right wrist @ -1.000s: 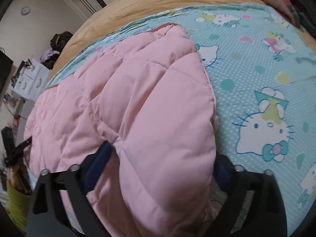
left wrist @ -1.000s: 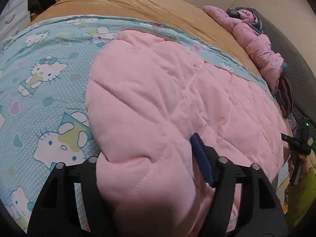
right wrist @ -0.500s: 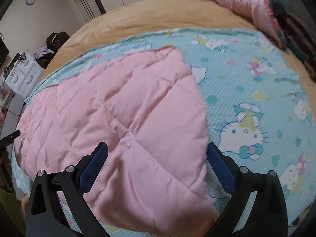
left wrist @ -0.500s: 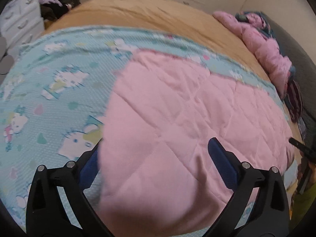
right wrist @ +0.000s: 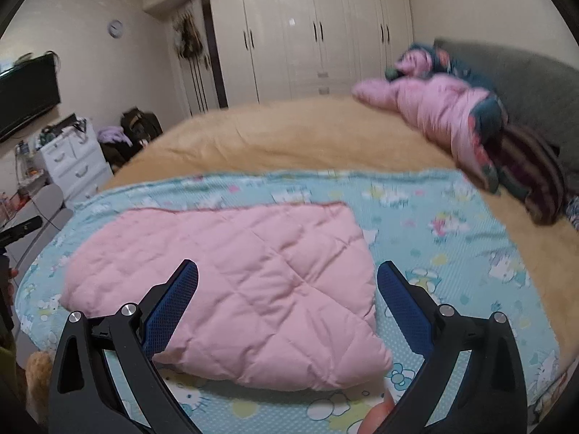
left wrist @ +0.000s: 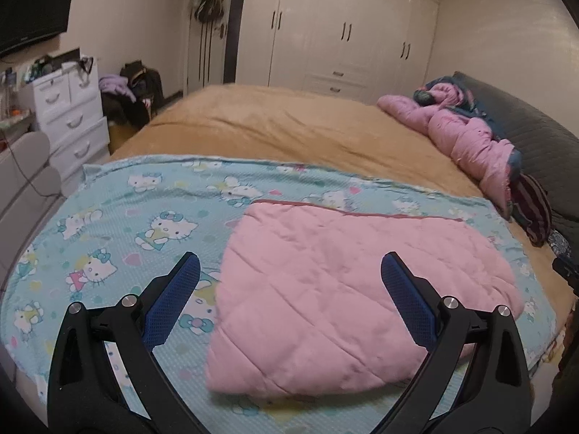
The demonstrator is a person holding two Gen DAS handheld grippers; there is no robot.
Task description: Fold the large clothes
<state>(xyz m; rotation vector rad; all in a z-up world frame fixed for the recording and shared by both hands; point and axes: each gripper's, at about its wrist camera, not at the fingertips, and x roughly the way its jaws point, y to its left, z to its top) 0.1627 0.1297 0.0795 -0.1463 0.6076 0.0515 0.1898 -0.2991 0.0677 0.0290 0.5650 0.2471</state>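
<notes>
Pink quilted garment [left wrist: 347, 296] lies folded flat on the blue cartoon-cat sheet [left wrist: 119, 231], near the front edge of the bed, a dark pink trim line along its far edge. Left gripper [left wrist: 289, 271] hangs above it with jaws spread wide — blue pads [left wrist: 173, 303] clear of the fabric, nothing pinched; left pad over the sheet, right pad over the garment. Its jaws have just been opening, and the garment lies below them, not gripped. Right gripper [right wrist: 287, 276] likewise spread wide above the garment [right wrist: 231, 289], holding nothing; its left pad [right wrist: 170, 307] sits over the pink fabric, its right one over the sheet [right wrist: 452, 238] just past the garment's right edge. Sheet covers the near part of a tan bedspread [left wrist: 289, 126]. A second pink puffy coat [left wrist: 466, 133] is heaped well apart at the far right, against the dark grey headboard [left wrist: 535, 133]. White wardrobe [left wrist: 343, 25] along the back wall, white drawer unit [left wrist: 68, 115] at left — right view blurred.
</notes>
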